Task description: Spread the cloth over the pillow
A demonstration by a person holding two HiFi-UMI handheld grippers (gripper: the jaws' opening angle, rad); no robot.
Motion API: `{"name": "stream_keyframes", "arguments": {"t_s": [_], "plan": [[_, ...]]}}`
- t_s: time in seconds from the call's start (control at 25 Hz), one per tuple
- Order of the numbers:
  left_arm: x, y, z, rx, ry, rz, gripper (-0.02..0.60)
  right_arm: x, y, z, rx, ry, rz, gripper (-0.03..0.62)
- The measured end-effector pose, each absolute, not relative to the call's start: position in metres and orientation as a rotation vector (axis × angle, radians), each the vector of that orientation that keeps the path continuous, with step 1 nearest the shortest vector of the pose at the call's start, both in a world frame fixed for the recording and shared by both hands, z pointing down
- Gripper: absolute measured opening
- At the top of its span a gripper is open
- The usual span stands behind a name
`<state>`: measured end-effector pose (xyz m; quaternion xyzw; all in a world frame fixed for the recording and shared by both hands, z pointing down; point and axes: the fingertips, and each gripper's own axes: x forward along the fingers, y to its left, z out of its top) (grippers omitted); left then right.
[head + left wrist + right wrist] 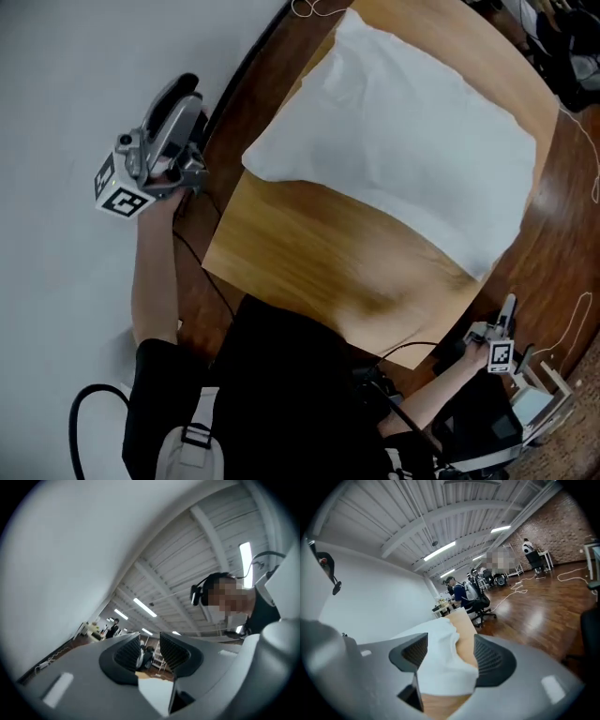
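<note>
The white fabric cloth lies spread on the light wooden table, well clear of both tools, apparently covering the pillow.

- Left gripper: jaws partly apart, empty.
- Right gripper: jaws wide apart, empty, cloth ahead.

Spreading appears complete; minor smoothing may remain.

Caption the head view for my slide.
White cloth spread on a wooden table, left gripper and right gripper open beside it.

The cloth is white, the table honey wood-grain, the floor dark brown.
</note>
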<state>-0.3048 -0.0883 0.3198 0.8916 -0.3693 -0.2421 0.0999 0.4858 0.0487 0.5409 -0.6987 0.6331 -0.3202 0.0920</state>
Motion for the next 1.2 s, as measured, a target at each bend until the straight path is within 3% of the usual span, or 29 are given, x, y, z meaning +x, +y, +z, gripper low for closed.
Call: {"name": "stream_keyframes", "arguments": {"t_s": [0.12, 0.24, 0.48, 0.64, 0.68, 0.88, 0.96, 1.08, 1.2], "plan": [[-0.317, -0.009, 0.293, 2.668, -0.989, -0.955, 0.092, 0.436, 0.12, 0.518, -2.054, 1.986, -0.862, 0.307], [-0.31, 0.045, 0.281, 2.688, -0.841, -1.074, 0.055, 0.371, 0.164, 0.469, -1.861, 1.989, -0.78, 0.262], [-0.254, 0.102, 0.265, 2.776, -0.65, -1.099, 0.049, 0.273, 0.184, 0.377, -1.491, 2.141, -0.546, 0.187], [-0.217, 0.14, 0.245, 2.912, -0.595, -0.951, 0.045, 0.206, 0.203, 0.333, -1.064, 2.176, -0.442, 0.009], [-0.212, 0.149, 0.239, 2.946, -0.618, -0.919, 0.003, 0.189, 0.204, 0.325, -0.949, 2.152, -0.441, 0.003], [-0.179, 0.19, 0.226, 2.952, -0.763, -0.886, 0.003, 0.128, 0.204, 0.322, -0.665, 2.106, -0.582, 0.003], [-0.157, 0.208, 0.223, 2.93, -0.809, -0.892, 0.003, 0.131, 0.216, 0.327, -0.655, 2.08, -0.639, 0.003], [-0.126, 0.24, 0.212, 2.918, -0.892, -0.916, 0.003, 0.161, 0.243, 0.32, -0.663, 2.065, -0.646, 0.083], [-0.101, 0.275, 0.201, 2.974, -1.023, -0.851, 0.003, 0.19, 0.277, 0.302, -0.672, 2.165, -0.518, 0.092]]}}
